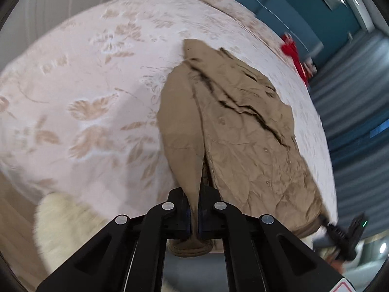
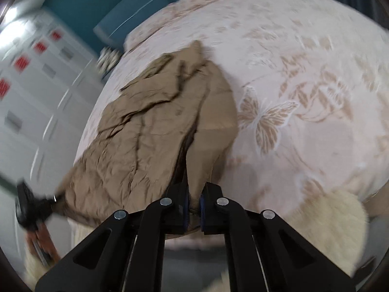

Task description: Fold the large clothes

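Observation:
A large tan quilted coat (image 1: 238, 126) lies crumpled on a bed with a pale pink floral cover (image 1: 92, 92). My left gripper (image 1: 194, 209) is shut on a fold of the coat's near edge, which rises taut from the jaws. In the right wrist view the coat (image 2: 155, 126) lies left of centre. My right gripper (image 2: 194, 206) is shut on another fold of its near edge. The other gripper shows at the coat's far corner in each view: the right gripper (image 1: 345, 233) and the left gripper (image 2: 31, 209).
A red garment (image 1: 296, 56) lies at the bed's far edge. A fluffy cream cushion (image 1: 60, 226) sits at the bed's near edge. A teal headboard (image 1: 291, 4) and a blue curtain (image 1: 352, 92) stand beyond the bed. White drawers (image 2: 31, 92) stand left.

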`<state>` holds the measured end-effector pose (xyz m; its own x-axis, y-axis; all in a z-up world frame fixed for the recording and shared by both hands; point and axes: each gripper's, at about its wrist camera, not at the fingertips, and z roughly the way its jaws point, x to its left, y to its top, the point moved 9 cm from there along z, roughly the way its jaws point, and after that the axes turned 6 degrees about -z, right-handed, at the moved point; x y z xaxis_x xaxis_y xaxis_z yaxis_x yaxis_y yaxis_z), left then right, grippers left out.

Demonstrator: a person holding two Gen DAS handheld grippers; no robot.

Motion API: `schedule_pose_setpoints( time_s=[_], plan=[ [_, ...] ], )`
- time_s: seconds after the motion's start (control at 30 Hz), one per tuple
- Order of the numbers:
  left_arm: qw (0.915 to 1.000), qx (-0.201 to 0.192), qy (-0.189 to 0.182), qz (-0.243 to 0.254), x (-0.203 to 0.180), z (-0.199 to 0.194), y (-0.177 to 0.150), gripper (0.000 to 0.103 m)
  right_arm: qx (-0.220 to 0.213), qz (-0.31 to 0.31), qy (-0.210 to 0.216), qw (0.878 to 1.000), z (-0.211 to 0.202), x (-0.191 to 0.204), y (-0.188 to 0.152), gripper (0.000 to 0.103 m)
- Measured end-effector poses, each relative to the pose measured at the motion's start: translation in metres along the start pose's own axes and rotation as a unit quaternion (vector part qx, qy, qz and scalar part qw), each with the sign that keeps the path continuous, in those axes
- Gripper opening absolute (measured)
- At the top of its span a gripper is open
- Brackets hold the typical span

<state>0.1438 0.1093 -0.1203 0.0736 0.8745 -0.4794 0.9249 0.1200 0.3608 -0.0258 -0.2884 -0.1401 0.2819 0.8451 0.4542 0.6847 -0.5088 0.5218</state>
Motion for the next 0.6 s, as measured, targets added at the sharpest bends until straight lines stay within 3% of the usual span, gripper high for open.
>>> schedule_pose_setpoints(
  time_s=[0.17, 0.23, 0.33, 0.47, 0.6],
  plan=[
    [0.9974, 0.019, 0.01, 0.068, -0.016, -0.08, -0.028, 0.001, -0.01, -0.092, 0.044, 0.995, -0.088, 0.051, -0.023, 0.005],
    [0.9972, -0.005, 0.0, 0.074, -0.029, -0.108, -0.02, 0.001, -0.042, -0.107, 0.052, 0.992, -0.116, 0.07, -0.011, 0.005],
    [0.9939, -0.074, -0.035, 0.075, -0.057, -0.138, 0.01, 0.001, -0.109, -0.107, 0.06, 0.986, -0.136, 0.083, 0.029, 0.005],
    [0.9894, -0.125, -0.031, 0.067, -0.069, -0.119, 0.059, 0.001, -0.169, -0.079, 0.051, 0.981, -0.114, 0.071, 0.092, 0.005],
    [0.9901, -0.135, 0.006, 0.038, -0.057, -0.069, 0.103, 0.001, -0.175, -0.035, 0.036, 0.983, -0.061, 0.047, 0.137, 0.005]
  ],
)
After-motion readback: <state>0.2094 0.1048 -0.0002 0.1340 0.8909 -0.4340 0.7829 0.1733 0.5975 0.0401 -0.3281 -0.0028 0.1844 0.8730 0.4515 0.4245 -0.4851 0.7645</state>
